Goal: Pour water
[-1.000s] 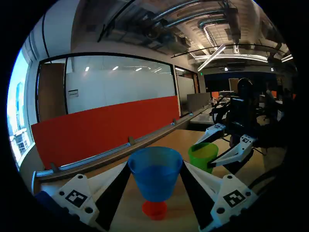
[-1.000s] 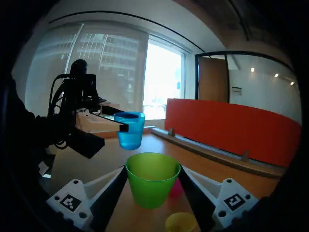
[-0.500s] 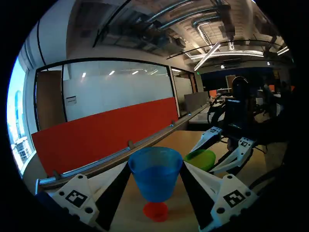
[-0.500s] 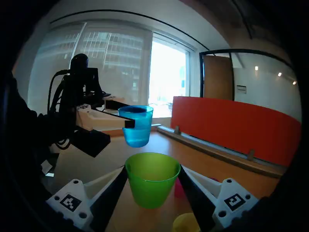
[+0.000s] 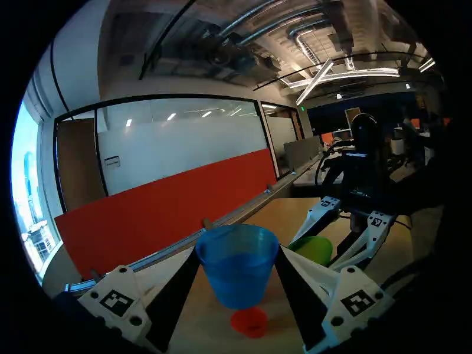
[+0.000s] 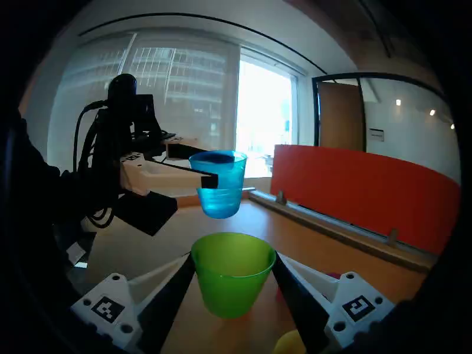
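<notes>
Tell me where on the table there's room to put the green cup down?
The bare wood of the table between the blue cup and the orange wall looks free. So does the stretch left of the green cup in the right gripper view. It's crowded just beneath the cups, where a yellow cup and a red cup stand.

The left hand-held gripper (image 5: pixel 237 255) and right hand-held gripper (image 6: pixel 233 259) have white fingers (image 5: pixel 321 282), black inner pads (image 5: pixel 177 289), and square black-and-white markers (image 5: pixel 115 301) ringed by dark screws (image 5: pixel 136 320). A black camera housing (image 6: pixel 127 103) on top trails black cables (image 6: pixel 82 153).

Upright blue cup (image 5: pixel 237 270) between left tongs (image 5: pixel 237 257)
</notes>
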A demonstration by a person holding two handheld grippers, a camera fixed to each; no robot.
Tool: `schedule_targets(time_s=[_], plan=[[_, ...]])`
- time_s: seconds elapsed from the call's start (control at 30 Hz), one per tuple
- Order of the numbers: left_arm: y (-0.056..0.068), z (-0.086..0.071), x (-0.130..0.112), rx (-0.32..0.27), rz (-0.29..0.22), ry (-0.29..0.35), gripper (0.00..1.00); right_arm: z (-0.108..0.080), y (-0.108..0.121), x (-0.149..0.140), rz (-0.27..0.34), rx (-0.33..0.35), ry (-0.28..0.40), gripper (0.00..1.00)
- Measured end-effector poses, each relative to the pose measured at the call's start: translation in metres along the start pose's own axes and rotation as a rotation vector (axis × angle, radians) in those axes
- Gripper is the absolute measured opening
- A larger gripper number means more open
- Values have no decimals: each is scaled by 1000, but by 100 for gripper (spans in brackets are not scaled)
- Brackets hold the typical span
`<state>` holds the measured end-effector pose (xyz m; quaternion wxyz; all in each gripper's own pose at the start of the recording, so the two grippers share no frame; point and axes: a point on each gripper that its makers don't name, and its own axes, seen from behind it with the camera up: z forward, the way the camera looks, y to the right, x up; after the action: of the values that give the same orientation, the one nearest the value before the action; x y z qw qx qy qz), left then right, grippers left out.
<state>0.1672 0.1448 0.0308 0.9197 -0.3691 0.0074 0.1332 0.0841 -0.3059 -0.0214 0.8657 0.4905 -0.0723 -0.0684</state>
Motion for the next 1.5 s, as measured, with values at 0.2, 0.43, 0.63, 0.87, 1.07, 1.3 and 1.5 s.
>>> schedule_targets(time_s=[0.2,0.43,0.63,0.87,1.07,1.3,1.5], plan=[[-2,-1,3,7,36,-1,86,7,-6,-1,3,20,-3,93],[0,2,4,13,102,-15,86,14,-13,0,8,41,0,93],[1,3,3,17,149,-27,86,19,-18,3,9,55,8,93],[3,4,6,16,195,-30,86,25,-21,4,11,66,12,93],[5,3,7,18,233,-34,86,29,-26,6,8,77,15,93],[4,1,11,29,272,-27,86,32,-31,7,5,91,16,93],[3,-1,15,36,293,-25,86,33,-32,5,-1,96,13,93]])
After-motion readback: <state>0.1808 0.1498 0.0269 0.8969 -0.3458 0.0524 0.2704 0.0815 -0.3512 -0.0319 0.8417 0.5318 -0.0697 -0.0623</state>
